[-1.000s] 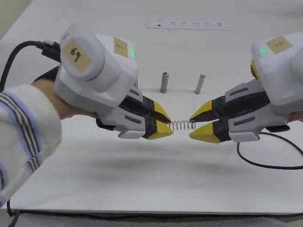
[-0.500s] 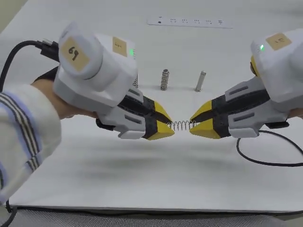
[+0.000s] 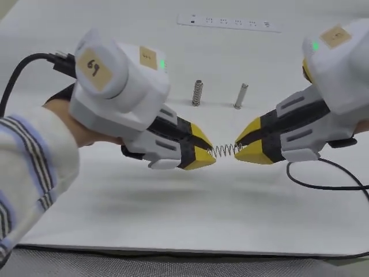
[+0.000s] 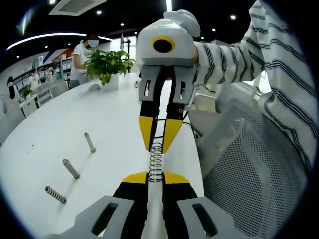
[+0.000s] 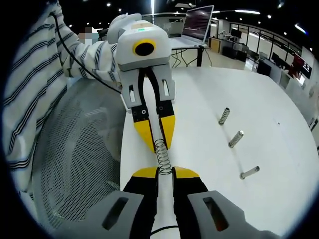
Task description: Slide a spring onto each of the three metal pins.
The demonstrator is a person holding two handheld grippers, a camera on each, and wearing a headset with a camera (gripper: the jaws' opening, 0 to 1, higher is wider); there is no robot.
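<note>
The spring (image 3: 223,150) is held in the air, clear of the white tabletop (image 3: 173,219), stretched between the two tools. The left tool (image 3: 206,157) has its jaws pressed together on one end of the coil, and the right tool (image 3: 241,151) pinches the other end the same way. A soft shadow lies on the matte surface beneath them.

Farther back on the tabletop a sprung pin (image 3: 198,92) stands upright, with a bare pin (image 3: 241,96) near it on the right, slightly tilted in the picture. The right gripper view shows a second sprung pin (image 5: 224,115) in the same row beyond them.

A white power strip (image 3: 230,23) lies near the far edge. A black cable (image 3: 323,186) loops over the surface under the right tool. A striped sleeve (image 3: 34,167) covers the arm behind the left tool.

The room is an open office with a dark ceiling, spot lamps and light strips. A potted plant (image 4: 107,64) sits at the far end of the tabletop, and a person (image 4: 82,50) stands behind it. A mesh chair (image 4: 249,164) is beside the tabletop, and an open laptop (image 5: 198,22) stands on a farther desk.
</note>
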